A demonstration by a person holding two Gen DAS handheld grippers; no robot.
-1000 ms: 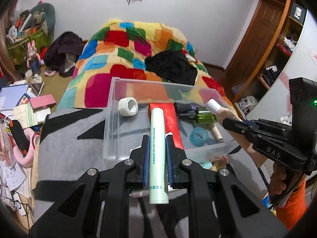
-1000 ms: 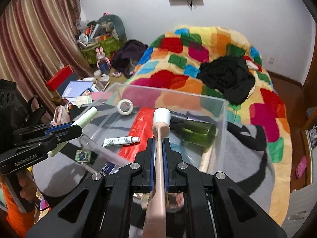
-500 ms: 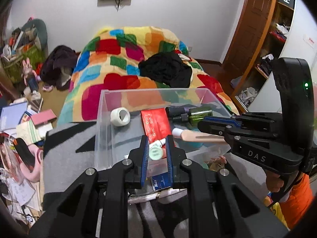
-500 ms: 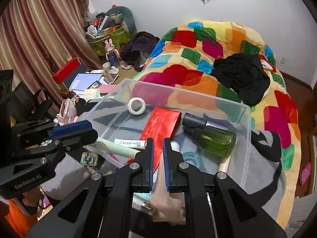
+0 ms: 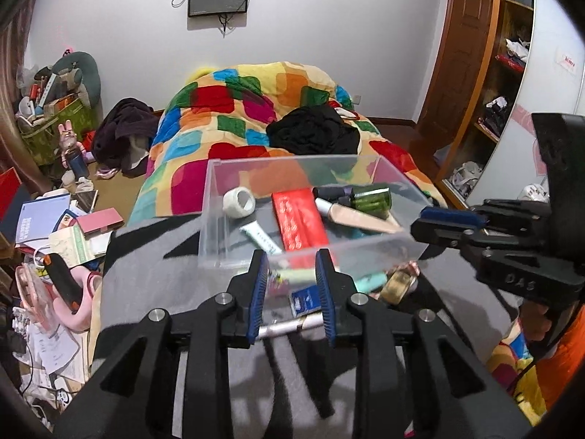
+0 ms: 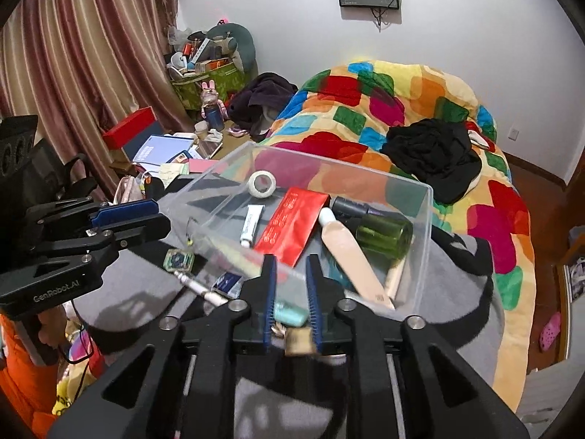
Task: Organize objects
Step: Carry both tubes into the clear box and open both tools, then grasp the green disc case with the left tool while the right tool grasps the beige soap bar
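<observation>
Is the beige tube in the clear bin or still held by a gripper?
In the bin. The beige tube lies inside the clear bin, leaning on the green bottle; the right gripper is open, holding nothing.

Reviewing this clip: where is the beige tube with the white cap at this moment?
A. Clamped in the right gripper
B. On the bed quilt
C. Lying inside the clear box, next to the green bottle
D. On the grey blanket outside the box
C: the beige tube lies inside the clear box, next to the green bottle; the right gripper is open and empty.

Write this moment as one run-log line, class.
left gripper: open, empty | right gripper: open, empty | beige tube: in clear bin
</observation>
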